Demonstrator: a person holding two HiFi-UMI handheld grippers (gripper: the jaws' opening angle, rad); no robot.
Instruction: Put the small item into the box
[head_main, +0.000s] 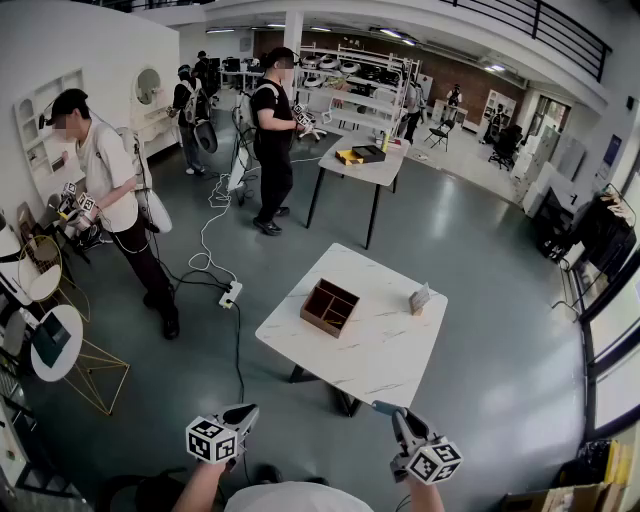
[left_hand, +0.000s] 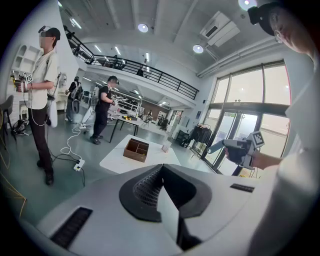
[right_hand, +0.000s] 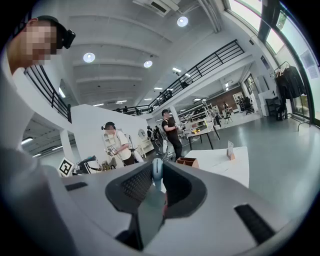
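Note:
A brown wooden box (head_main: 330, 307) with open compartments sits near the left edge of a white marble table (head_main: 375, 350). The small item (head_main: 420, 298), an upright card on a little stand, rests at the table's far right. Both show small in the left gripper view, box (left_hand: 136, 149) and item (left_hand: 164, 147), and in the right gripper view, box (right_hand: 187, 161) and item (right_hand: 230, 150). My left gripper (head_main: 246, 412) and right gripper (head_main: 386, 407) hang in the air short of the table's near edge. Both are shut with nothing in them.
A power strip (head_main: 230, 294) with trailing cables lies on the floor left of the table. One person (head_main: 110, 190) with grippers stands at the left, another (head_main: 272, 140) by a second table (head_main: 360, 165) behind. Round side tables (head_main: 55, 340) stand at far left.

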